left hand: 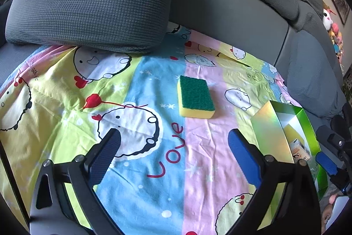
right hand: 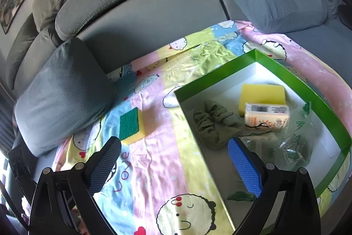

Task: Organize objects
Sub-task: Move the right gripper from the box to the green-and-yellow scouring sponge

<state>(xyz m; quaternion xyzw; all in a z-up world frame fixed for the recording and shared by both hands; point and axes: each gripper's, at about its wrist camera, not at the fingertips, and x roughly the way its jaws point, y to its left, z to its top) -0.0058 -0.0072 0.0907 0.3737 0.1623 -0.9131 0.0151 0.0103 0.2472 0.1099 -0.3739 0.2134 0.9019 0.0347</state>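
We are holding the left gripper (left hand: 173,147) and right gripper (right hand: 173,155) wide and empty; a sponge (left hand: 195,99) is lying beside the green box (right hand: 308,89)

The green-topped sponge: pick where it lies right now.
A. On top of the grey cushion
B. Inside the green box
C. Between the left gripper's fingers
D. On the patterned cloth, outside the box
D: the green-topped sponge lies flat on the patterned cloth, apart from the green box, with no fingers touching it.
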